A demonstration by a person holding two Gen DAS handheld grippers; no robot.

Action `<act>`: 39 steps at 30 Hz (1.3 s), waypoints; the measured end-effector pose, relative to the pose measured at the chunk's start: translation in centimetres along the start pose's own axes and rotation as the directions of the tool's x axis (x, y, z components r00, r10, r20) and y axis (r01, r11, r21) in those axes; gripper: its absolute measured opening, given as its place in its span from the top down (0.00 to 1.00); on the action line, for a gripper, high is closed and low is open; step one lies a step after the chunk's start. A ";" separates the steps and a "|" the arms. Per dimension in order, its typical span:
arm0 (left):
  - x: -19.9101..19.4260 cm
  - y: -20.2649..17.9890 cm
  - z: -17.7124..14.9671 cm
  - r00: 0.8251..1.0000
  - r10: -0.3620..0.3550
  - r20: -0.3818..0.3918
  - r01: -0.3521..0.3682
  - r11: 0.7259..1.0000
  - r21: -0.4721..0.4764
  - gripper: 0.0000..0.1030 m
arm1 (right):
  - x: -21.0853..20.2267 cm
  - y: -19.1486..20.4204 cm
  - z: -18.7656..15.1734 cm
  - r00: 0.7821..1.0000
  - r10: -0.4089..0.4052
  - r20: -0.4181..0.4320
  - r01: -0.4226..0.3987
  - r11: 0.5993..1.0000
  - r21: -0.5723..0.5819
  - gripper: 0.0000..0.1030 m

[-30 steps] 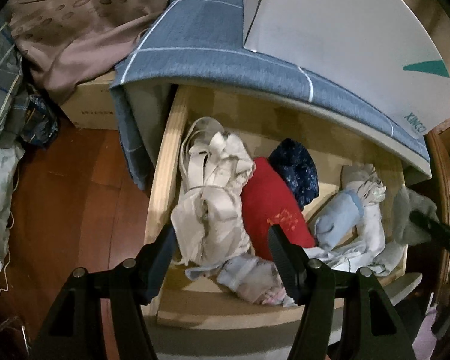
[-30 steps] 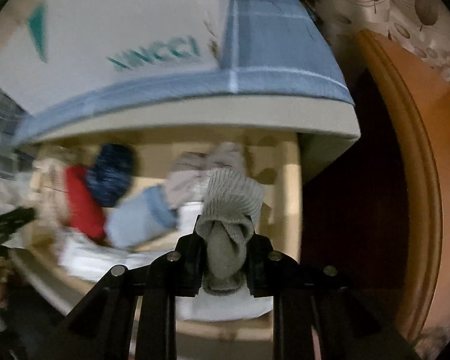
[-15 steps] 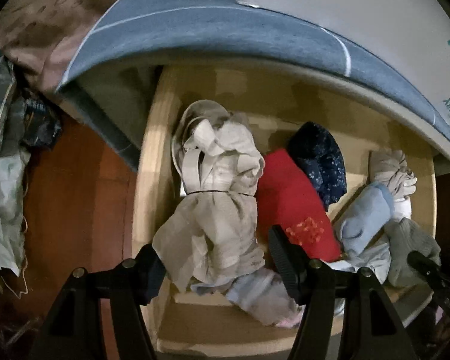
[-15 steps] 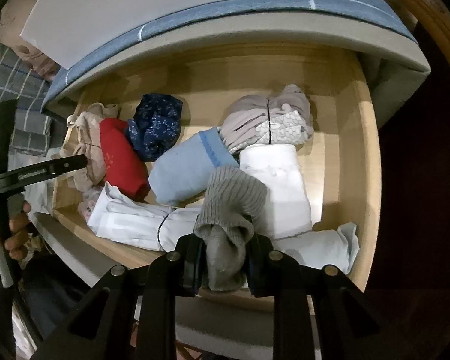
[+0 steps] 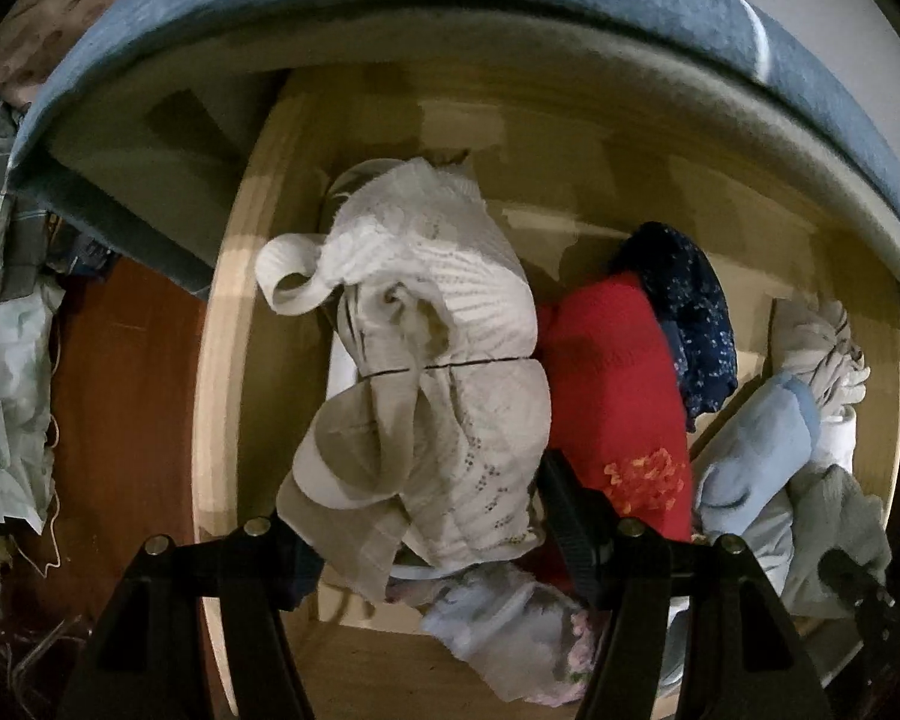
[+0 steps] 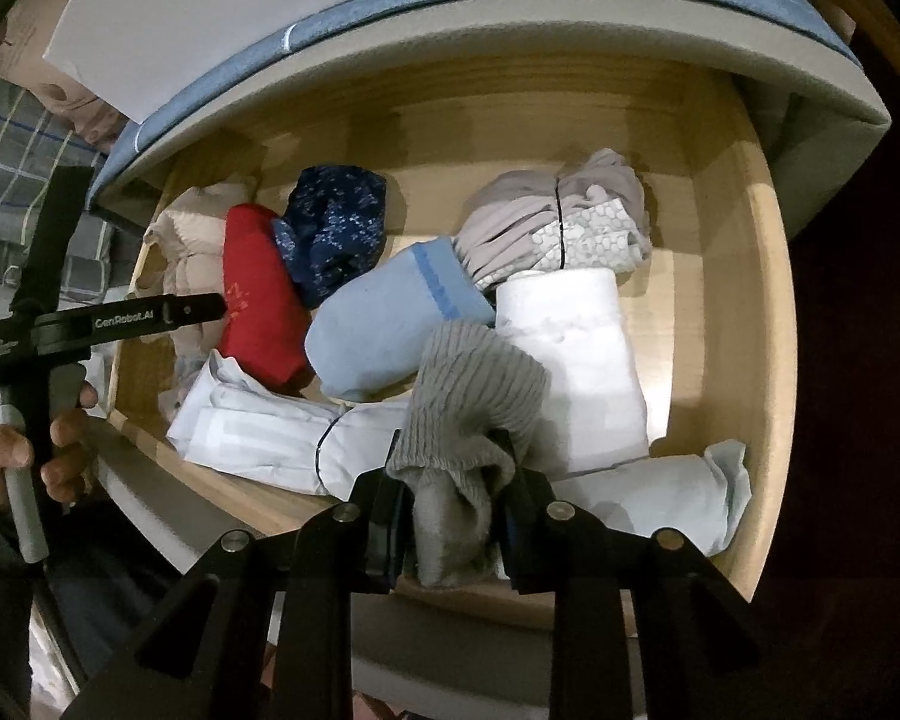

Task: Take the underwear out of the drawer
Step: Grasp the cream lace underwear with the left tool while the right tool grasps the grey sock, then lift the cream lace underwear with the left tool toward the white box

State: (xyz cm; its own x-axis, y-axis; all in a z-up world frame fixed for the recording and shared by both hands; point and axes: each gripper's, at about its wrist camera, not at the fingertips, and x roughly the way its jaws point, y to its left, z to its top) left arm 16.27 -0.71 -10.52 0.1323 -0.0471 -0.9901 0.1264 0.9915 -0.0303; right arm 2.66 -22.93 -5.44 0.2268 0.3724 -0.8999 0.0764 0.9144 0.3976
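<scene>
1. Left wrist view: the left gripper (image 5: 432, 516) points down into the open wooden drawer (image 5: 210, 360), jaws spread wide around the near end of a beige lace bundle (image 5: 444, 372) tied with a thin black band; the pads are not pressing it. This bundle lies along the drawer's left wall, touching a red rolled garment (image 5: 618, 396) on its right.
2. Right wrist view only: a white folded piece (image 6: 576, 354), a grey-and-white bundle (image 6: 558, 222) near the back right, and a pale roll (image 6: 660, 492) along the front edge.
3. Right gripper (image 6: 450, 516): jaws opening, with a grey ribbed knit garment (image 6: 468, 414) between them, pads close against it, at the drawer's front edge.
4. Both views show a navy speckled roll (image 6: 336, 222) and a light blue roll (image 6: 378, 330) mid-drawer.
5. Writing: "GenRobot.AI" reads on the left gripper's finger (image 6: 150, 315), held by a hand (image 6: 30, 450); the white box (image 6: 210, 12) above bears cut-off teal letters, unreadable.
6. Room: bare wood shows along the drawer's back wall and right wall; the front half is crowded. A blue cloth-covered ledge (image 5: 390, 18) overhangs the back
</scene>
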 end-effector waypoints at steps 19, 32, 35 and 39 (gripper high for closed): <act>-2.9 1.5 -1.2 0.998 -0.042 0.052 0.040 0.999 0.035 0.59 | 0.6 1.8 -0.1 0.999 -0.050 0.019 0.051 0.999 -0.015 0.76; -7.4 1.7 -2.3 0.994 -0.070 0.084 0.065 0.996 0.063 0.72 | 0.6 2.0 0.0 0.995 -0.089 0.041 0.091 0.996 -0.027 0.77; -8.0 1.4 -2.5 0.993 -0.079 0.092 0.073 0.995 0.068 0.72 | 0.6 1.9 0.0 0.996 -0.085 0.040 0.086 0.996 -0.022 0.77; -9.1 1.3 -2.9 0.991 -0.080 0.104 0.072 0.994 0.085 0.73 | 0.6 1.9 0.0 0.996 -0.082 0.041 0.083 0.996 -0.021 0.77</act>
State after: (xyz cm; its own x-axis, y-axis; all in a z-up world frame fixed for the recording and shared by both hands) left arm 12.36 1.32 -1.93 0.2233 -0.1391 -0.9648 0.2192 0.9716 -0.0893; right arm 2.90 -21.00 -5.24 0.2590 0.2893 -0.9215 0.0750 0.9452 0.3178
